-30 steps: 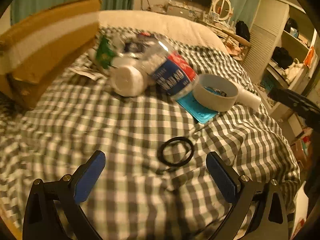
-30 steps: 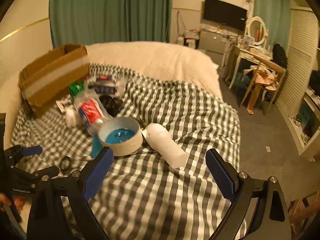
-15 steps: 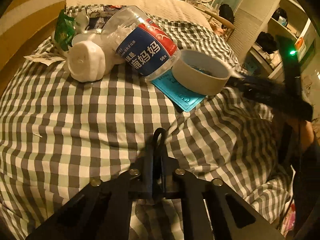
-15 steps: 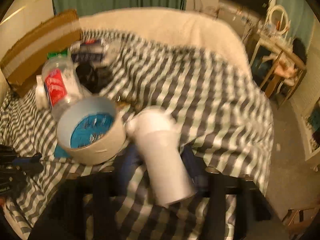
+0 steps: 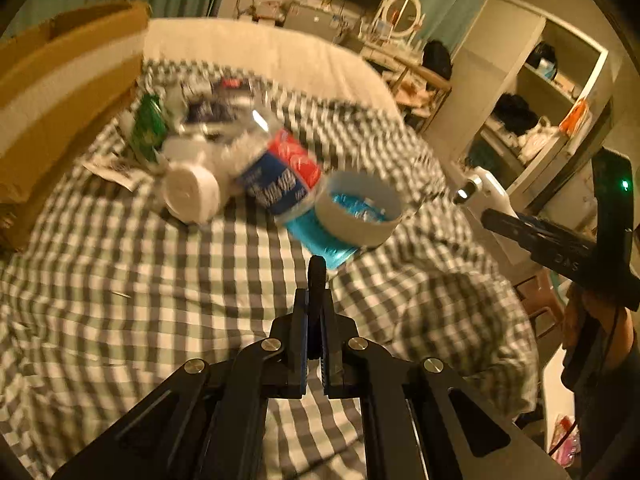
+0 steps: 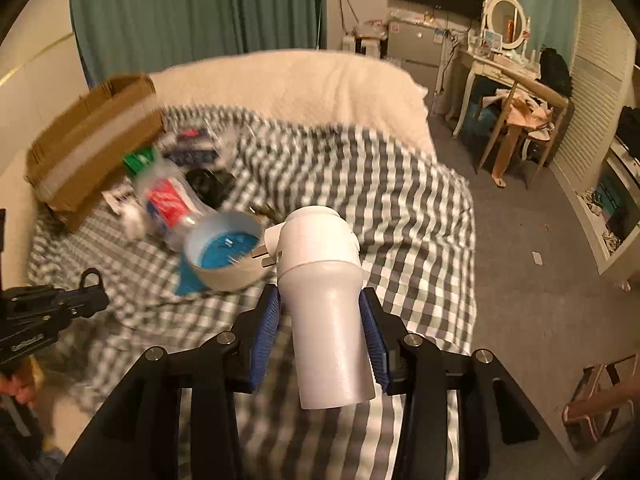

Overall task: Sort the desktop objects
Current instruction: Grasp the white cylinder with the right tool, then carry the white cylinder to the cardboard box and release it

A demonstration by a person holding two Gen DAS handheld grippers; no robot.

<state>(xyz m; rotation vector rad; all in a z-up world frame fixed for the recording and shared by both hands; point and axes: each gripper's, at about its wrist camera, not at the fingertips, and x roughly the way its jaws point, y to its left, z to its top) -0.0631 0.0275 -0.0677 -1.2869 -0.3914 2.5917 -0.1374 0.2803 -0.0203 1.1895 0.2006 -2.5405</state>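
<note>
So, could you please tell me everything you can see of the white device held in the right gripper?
The white device looks like matte plastic: a smooth barrel that widens toward the camera to a flat cut end, with a rounded, wider head at the far end. Two metal plug prongs stick out of the head's left side. The right gripper clamps the barrel between its blue pads, holding it above the checked cloth. The left wrist view shows its head in the air.
</note>
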